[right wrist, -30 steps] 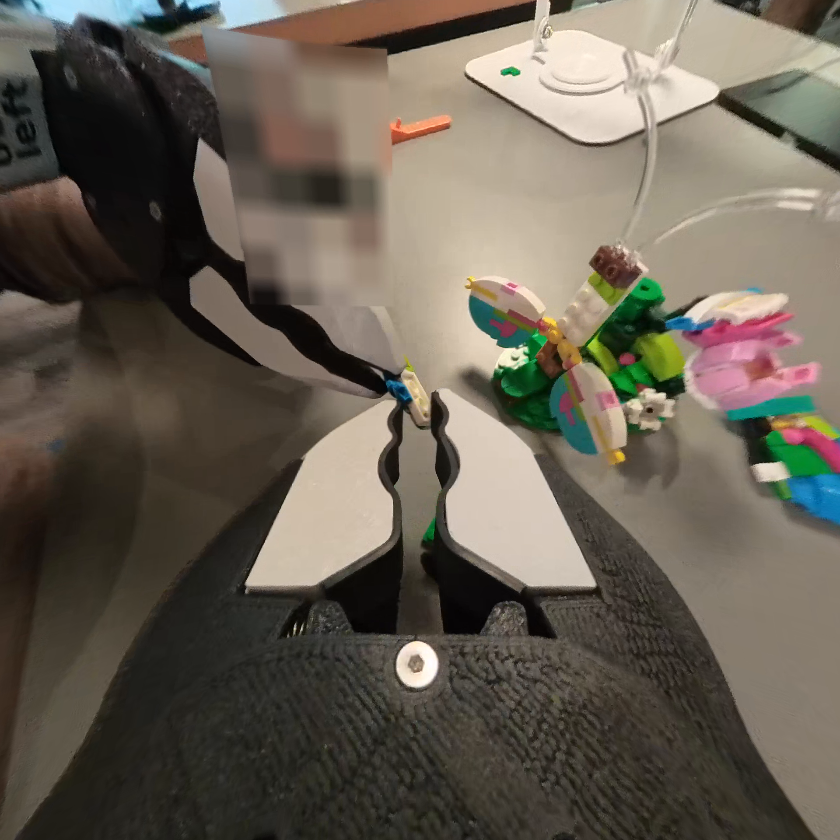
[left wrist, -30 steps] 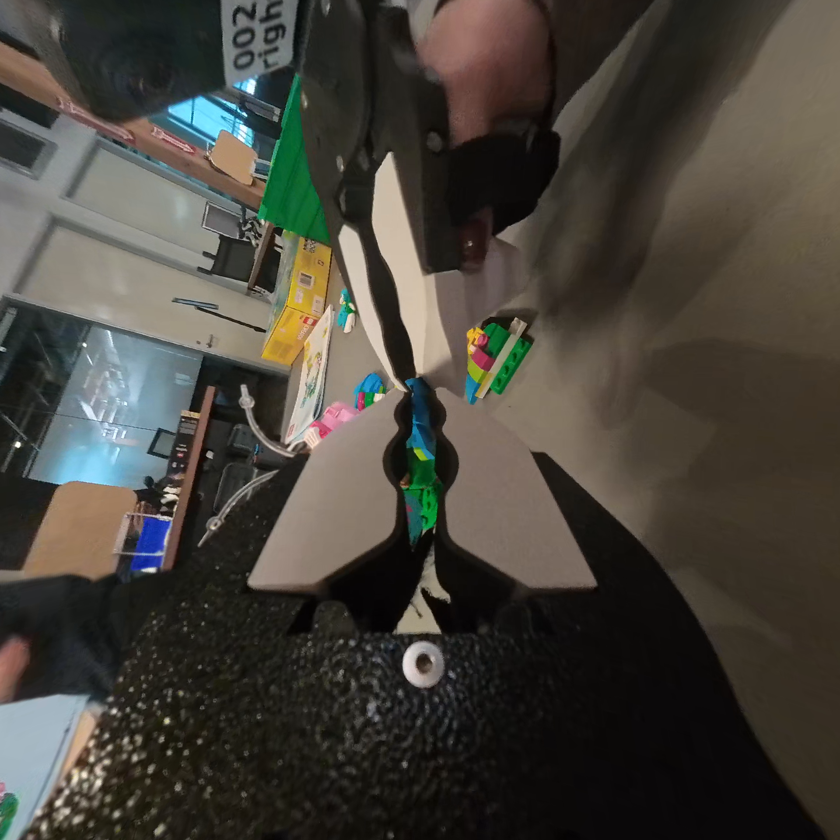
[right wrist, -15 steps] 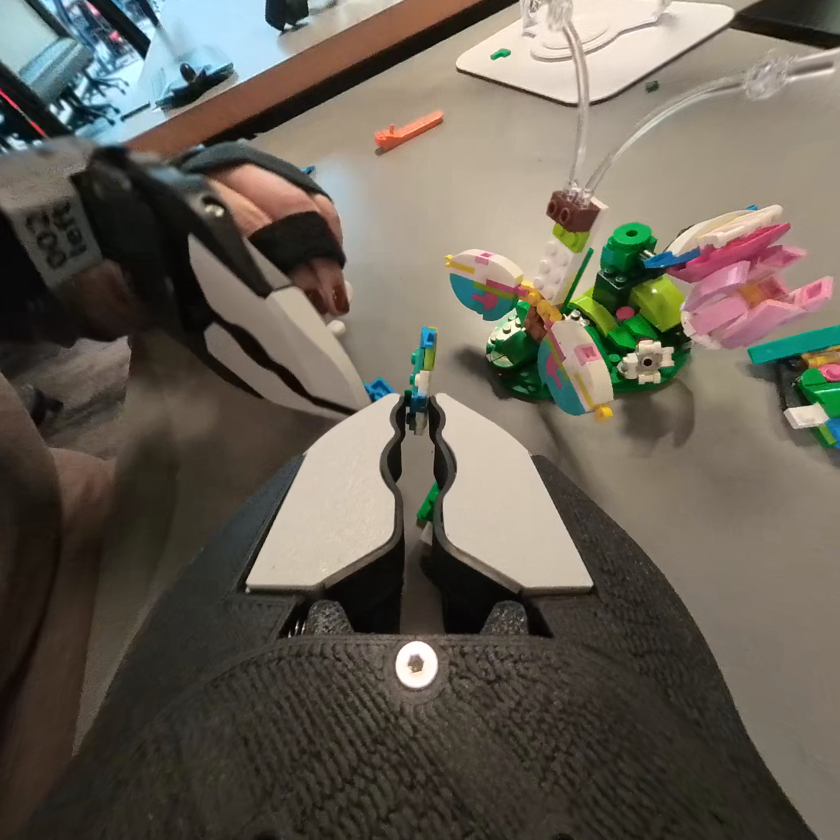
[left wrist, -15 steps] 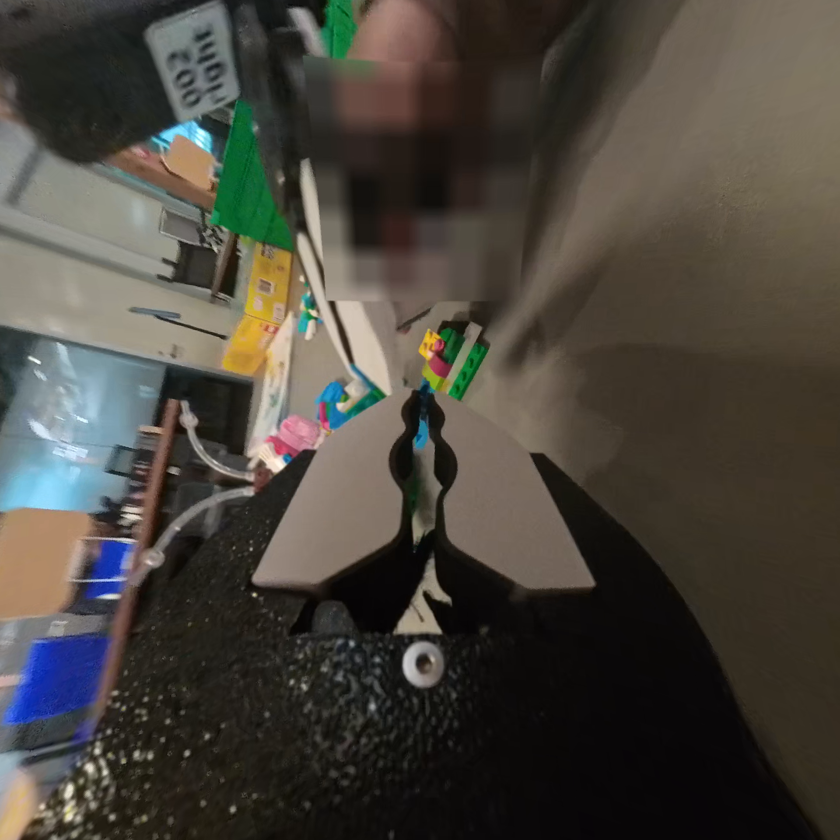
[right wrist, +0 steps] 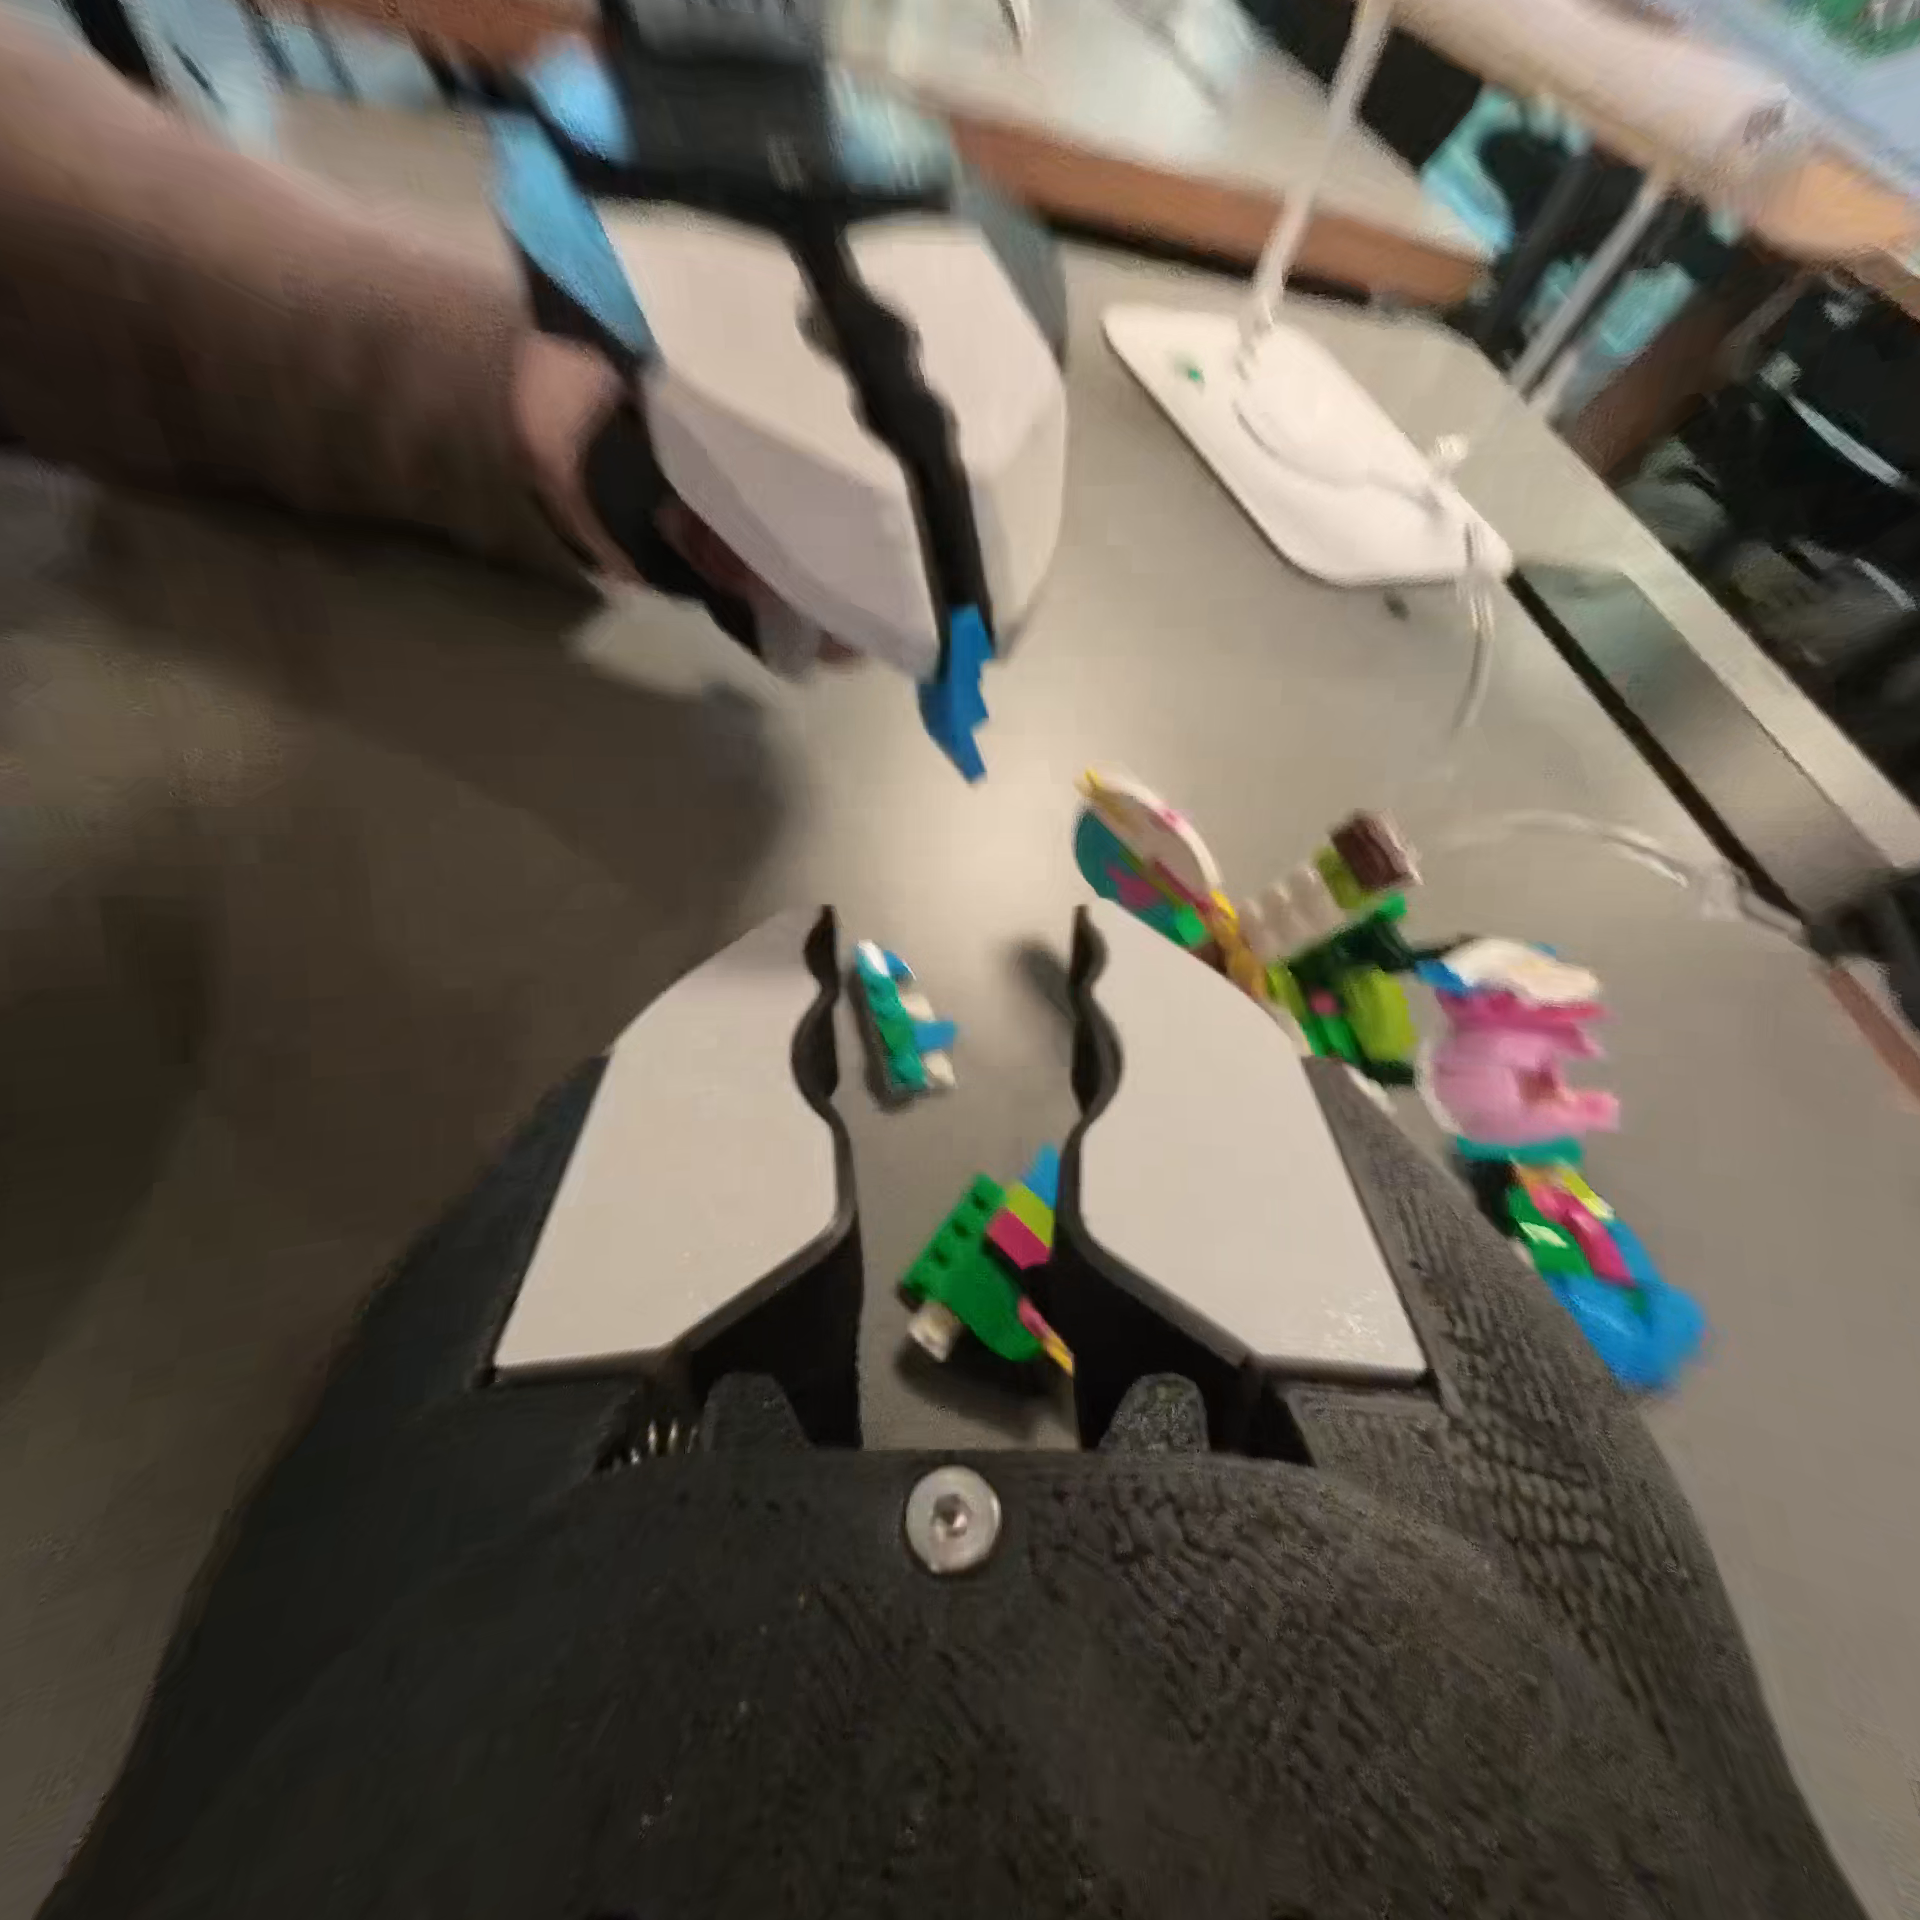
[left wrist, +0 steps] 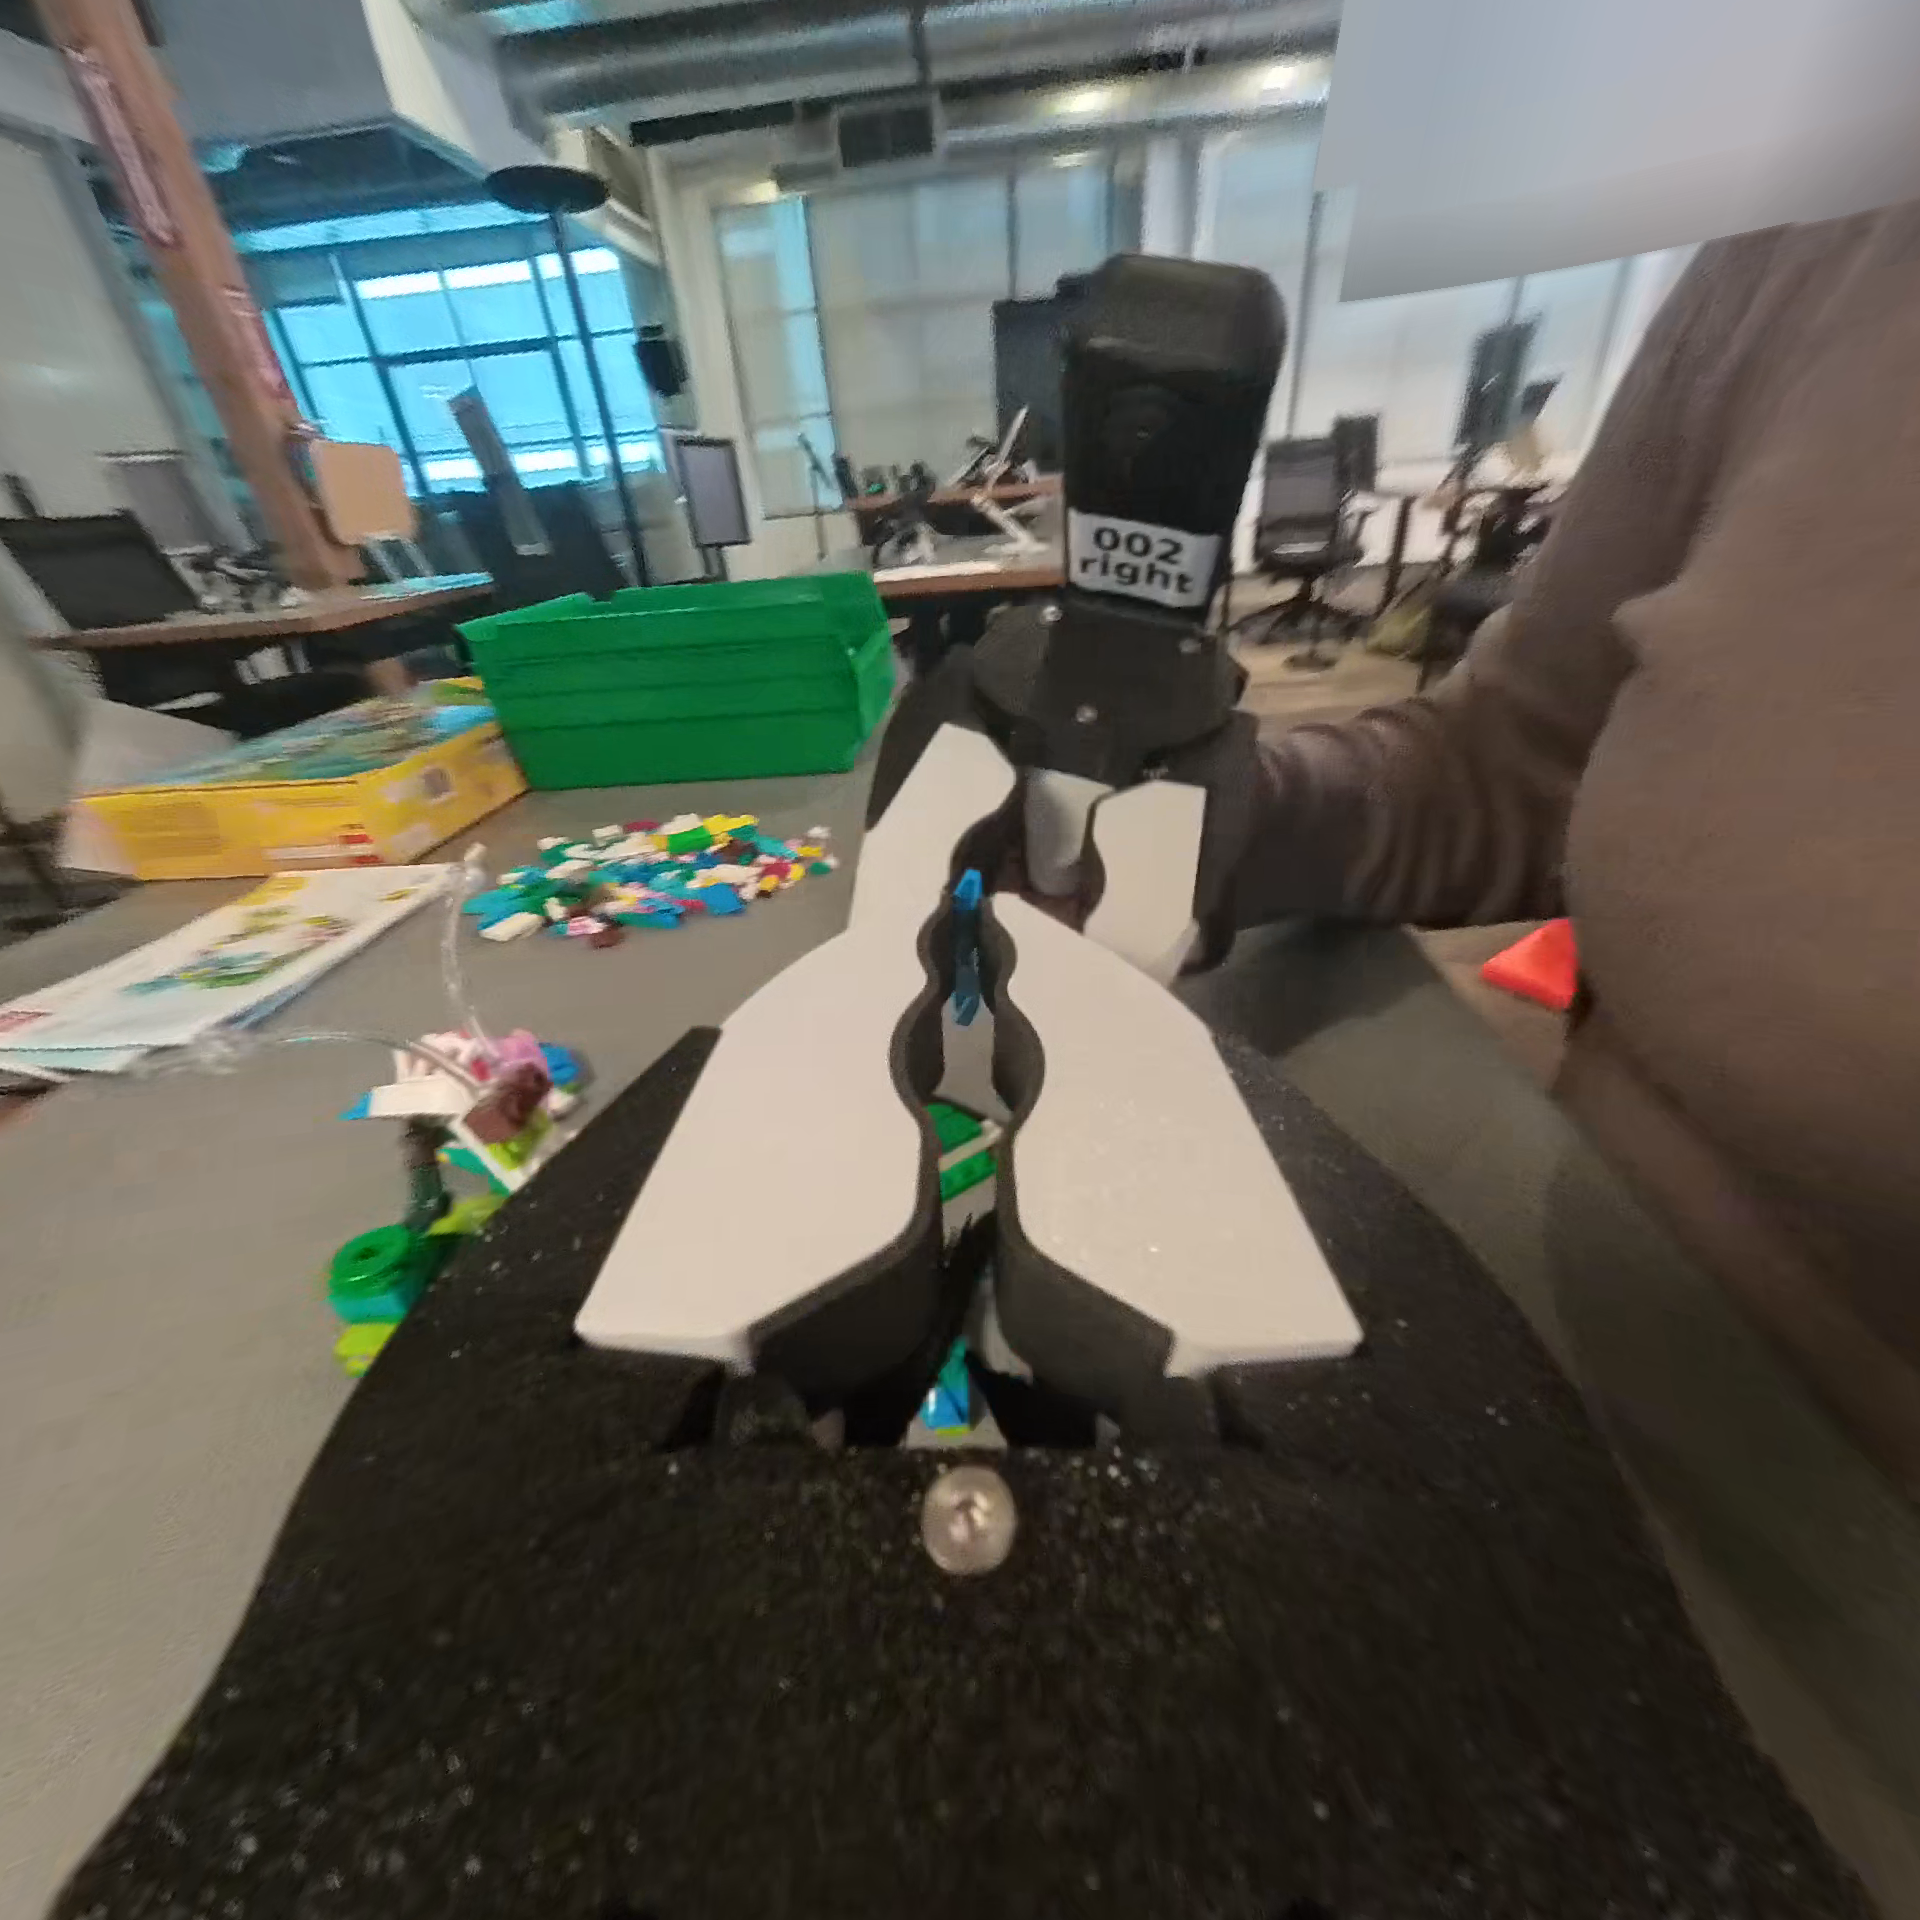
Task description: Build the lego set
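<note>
Pinching a thin blue lego piece (left wrist: pixel 966 951) between closed jaws, left gripper (left wrist: pixel 968 914) above the grey table (left wrist: pixel 156 1226), right gripper (right wrist: pixel 948 940) jaws spread and empty, small teal-and-white lego assembly (right wrist: pixel 899 1023) lying between them, colourful flower model (right wrist: pixel 1320 977) at 2 o'clock, bare tabletop at 9 o'clock.

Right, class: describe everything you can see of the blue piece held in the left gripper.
The blue piece is a thin, flat part that looks like plastic, bright blue, with a stepped edge and a pointed lower end. It is pinched edge-on at the fingertips of the left gripper, which is shut on it. It hangs above the grey table, touching nothing else.
</note>
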